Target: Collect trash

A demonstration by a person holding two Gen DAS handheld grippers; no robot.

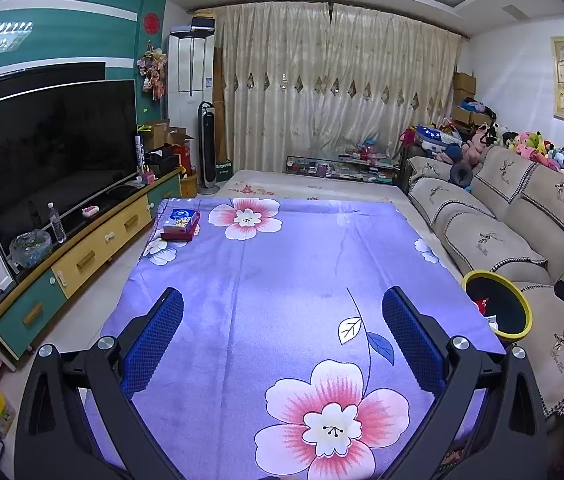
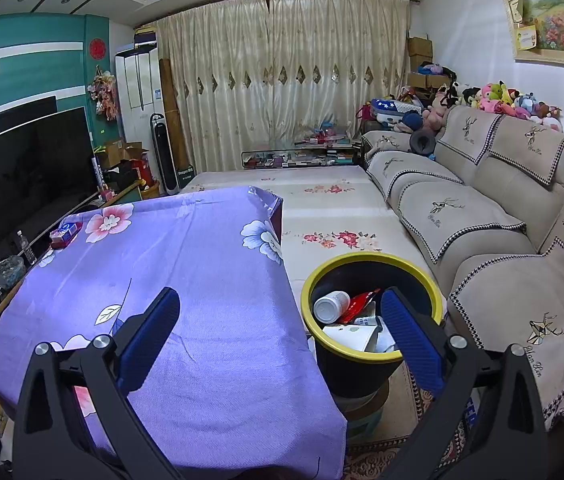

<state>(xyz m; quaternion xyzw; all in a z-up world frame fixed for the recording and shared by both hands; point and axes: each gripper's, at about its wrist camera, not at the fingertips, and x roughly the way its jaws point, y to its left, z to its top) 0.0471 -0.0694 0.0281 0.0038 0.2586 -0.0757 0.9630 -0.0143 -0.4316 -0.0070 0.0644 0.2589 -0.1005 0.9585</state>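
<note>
Both grippers hang over the counter [image 1: 250,280], which is draped in a purple cloth printed with big pink flowers. The left gripper [image 1: 282,308] has its blue-padded fingers [image 1: 154,344] spread wide with nothing between them but cloth; a leaf and stem of the print lie just inside its right finger. Far ahead of its left finger, near the counter's far corner, sits a small stack of boxes [image 1: 181,224], a blue-and-white one on top of a red one.

The right gripper [image 2: 280,308] is likewise wide open and holds nothing. Its left finger [image 2: 150,340] hovers over the counter's edge region, while its right finger [image 2: 410,336] hangs over the mouth of the trash bin [image 2: 310,280], a black bin with a yellow rim standing just beside the counter, between it and the beige sofa [image 2: 502,248]. Inside the bin, just left of that right finger, lie a white bottle [image 2: 330,306] on its side, a red wrapper [image 2: 360,304] and some white paper [image 2: 354,336]. From the left wrist view the same bin [image 1: 522,300] shows off to the right of the right finger, past the counter's edge.
</note>
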